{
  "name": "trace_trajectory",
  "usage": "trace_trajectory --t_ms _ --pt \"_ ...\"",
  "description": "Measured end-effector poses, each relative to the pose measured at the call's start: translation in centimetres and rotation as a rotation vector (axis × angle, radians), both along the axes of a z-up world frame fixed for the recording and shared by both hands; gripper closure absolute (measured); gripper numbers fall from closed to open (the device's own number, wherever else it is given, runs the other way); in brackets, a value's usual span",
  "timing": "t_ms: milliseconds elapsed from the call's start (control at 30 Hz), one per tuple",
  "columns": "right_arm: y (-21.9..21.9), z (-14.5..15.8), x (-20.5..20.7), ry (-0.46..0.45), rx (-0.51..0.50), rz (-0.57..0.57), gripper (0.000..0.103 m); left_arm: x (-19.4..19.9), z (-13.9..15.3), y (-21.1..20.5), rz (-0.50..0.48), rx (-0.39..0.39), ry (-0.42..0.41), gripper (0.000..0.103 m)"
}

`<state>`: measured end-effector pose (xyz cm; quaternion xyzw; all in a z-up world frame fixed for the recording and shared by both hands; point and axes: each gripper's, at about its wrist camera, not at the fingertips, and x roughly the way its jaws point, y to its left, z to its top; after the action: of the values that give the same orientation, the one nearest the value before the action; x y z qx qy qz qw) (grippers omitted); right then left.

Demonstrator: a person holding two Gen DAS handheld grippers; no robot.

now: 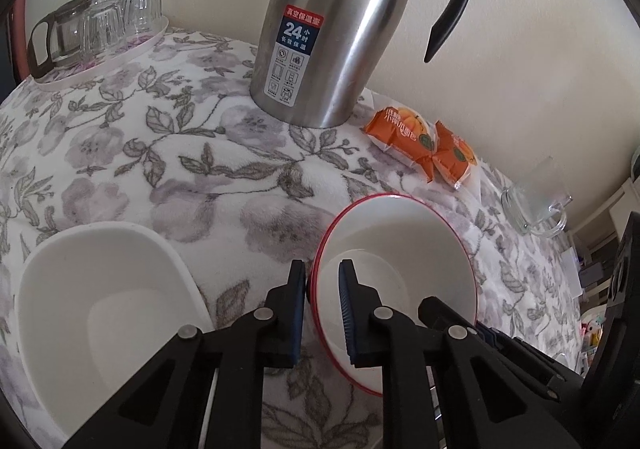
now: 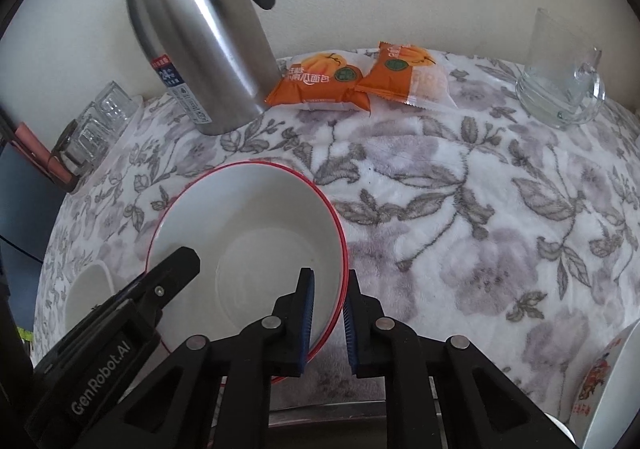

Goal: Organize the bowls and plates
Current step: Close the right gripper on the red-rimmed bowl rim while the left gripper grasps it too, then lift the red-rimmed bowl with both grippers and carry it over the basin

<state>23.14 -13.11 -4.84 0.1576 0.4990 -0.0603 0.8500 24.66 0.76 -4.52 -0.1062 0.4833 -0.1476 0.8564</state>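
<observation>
A red-rimmed white bowl [image 2: 248, 245] sits on the flower-patterned table [image 2: 460, 209], toward the near edge, and both grippers have hold of its rim from opposite sides. The left gripper [image 1: 322, 313] straddles the bowl's left wall, one finger [image 1: 294, 309] outside against the red rim and the other inside the bowl, the blue pads close on either side of the wall. The right gripper [image 2: 329, 317] does the same at the bowl's right wall, with one finger [image 2: 306, 313] inside and the other outside; the rim runs through the narrow gap between its pads. Both pairs of fingers look clenched on the bowl, though the left wrist view leaves a sliver of space at the inner pad.

To the left of this bowl, near the same edge, lies a plain white bowl [image 1: 108, 313], apart from the first. At the near right corner the rim of a plate [image 2: 608, 381] with a red and orange picture pokes in.

A steel thermos jug [image 1: 336, 33] with a black handle stands at the far edge by the wall. Just right of it lie two orange snack packets [image 2: 360, 83], touching each other. A glass mug [image 2: 560, 89] stands at the far right corner. At the far left corner a white tray [image 1: 120, 53] carries upturned glasses [image 1: 120, 21] and a small glass pot [image 1: 64, 37].
</observation>
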Motion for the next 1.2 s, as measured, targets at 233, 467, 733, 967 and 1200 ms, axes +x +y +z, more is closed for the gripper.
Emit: trace_trajectory --t_ms 233,467,733,967,1200 --pt "-0.2 0.4 -0.4 -0.026 0.010 -0.003 0.088 -0.2 0.4 0.1 -0.007 -0.012 -0.007 0.086" --pt "-0.7 2.0 -1.4 -0.053 0.012 -0.020 0.088 -0.7 1.5 -0.1 -0.023 -0.029 -0.018 0.086" --pt "-0.8 5.4 -3.6 -0.114 0.014 -0.041 0.088 -2.5 4.8 -0.1 -0.039 -0.043 -0.078 0.086" --pt "-0.7 7.4 -6.2 -0.147 0.014 -0.060 0.088 -4.3 6.8 -0.1 -0.059 -0.052 -0.096 0.086" --pt "-1.5 7.7 -8.7 -0.155 0.066 -0.096 0.088 -6.3 8.0 -1.1 -0.110 0.003 -0.126 0.086"
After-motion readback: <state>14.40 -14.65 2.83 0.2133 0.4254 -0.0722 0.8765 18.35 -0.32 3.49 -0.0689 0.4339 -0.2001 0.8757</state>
